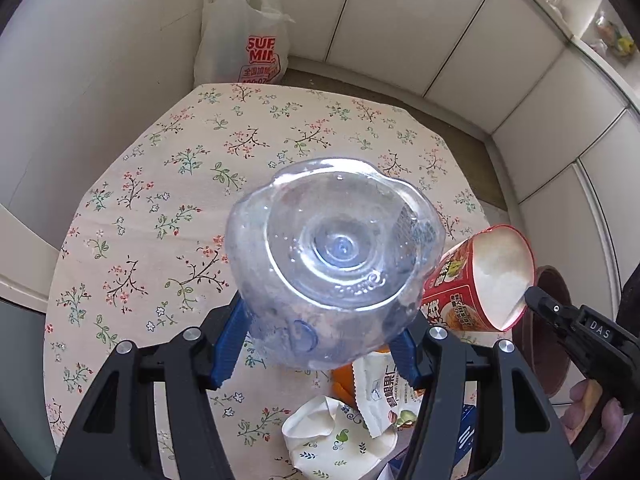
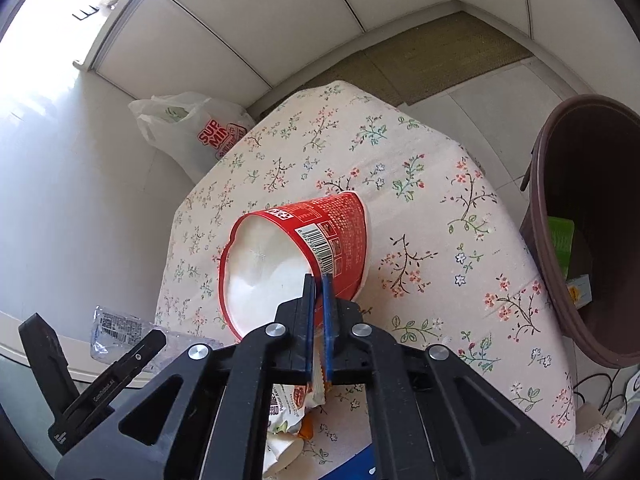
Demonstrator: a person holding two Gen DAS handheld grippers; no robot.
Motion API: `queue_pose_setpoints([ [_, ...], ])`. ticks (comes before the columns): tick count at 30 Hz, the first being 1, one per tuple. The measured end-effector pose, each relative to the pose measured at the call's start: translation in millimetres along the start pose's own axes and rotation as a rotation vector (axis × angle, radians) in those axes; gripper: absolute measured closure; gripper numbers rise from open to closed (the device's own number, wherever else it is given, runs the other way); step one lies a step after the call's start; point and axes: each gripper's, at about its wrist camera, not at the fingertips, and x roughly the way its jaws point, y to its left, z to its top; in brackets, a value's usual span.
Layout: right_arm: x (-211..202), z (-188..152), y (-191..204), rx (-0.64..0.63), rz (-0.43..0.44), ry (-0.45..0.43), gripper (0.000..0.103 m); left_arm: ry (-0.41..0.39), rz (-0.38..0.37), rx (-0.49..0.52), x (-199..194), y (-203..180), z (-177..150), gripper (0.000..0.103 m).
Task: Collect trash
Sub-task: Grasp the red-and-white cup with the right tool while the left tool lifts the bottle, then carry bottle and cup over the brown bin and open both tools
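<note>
A: Clear plastic fills the middle of the left wrist view: the left gripper has its blue pads spread about halfway and pressed on the sides of a plastic bottle, base toward the camera, lifted above the floral tablecloth.

B: And the right gripper?

A: Nearly shut, pinching only the thin rim of the red noodle cup, which hangs tilted at centre frame, mouth toward the lens.

B: What could go wrong from here?

A: That rim grip looks weak to me. The cup wall is soft paper, so a quick swing toward the brown bin at the right edge could let it tear or slip out. The bottle is smooth and thin-walled; it may buckle or pop free if squeezed harder.

B: Count what you see.

A: One bottle, one cup, one bin with some green and yellow packaging already inside. Still on the table at the bottom of the left view: one snack wrapper, one crumpled paper cup, something orange beneath them, and a blue item I cannot identify. One white shopping bag stands on the floor at the upper left.
</note>
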Motion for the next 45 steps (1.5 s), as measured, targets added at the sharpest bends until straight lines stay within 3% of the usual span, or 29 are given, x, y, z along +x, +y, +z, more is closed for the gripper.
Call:
queue_pose_setpoints([
  [8, -43.6, 8.8, 11.6, -0.044, 0.008, -0.133, 0.101, -0.06, -0.013, -0.009, -17.2, -3.0, 1.6, 0.042],
  [18, -114.7, 25.4, -13.8, -0.013, -0.007, -0.324, 0.1, -0.164, -0.036, 0.035, -47.4, -27.0, -1.5, 0.042],
  [29, -200.5, 29.2, -79.2, 0.034, -0.207, -0.568, 0.1, -0.228, -0.124, 0.112, -74.3, -83.6, -25.3, 0.042],
  [36, -217.6, 32.5, -146.9, 0.132, -0.309, -0.568, 0.1, -0.226, -0.225, 0.146, -80.5, -140.3, -46.9, 0.042],
  [45, -212.1, 36.7, -210.3, 0.253, -0.281, -0.491, 0.097, -0.212, -0.284, 0.244, -82.3, -226.9, -65.5, 0.042],
])
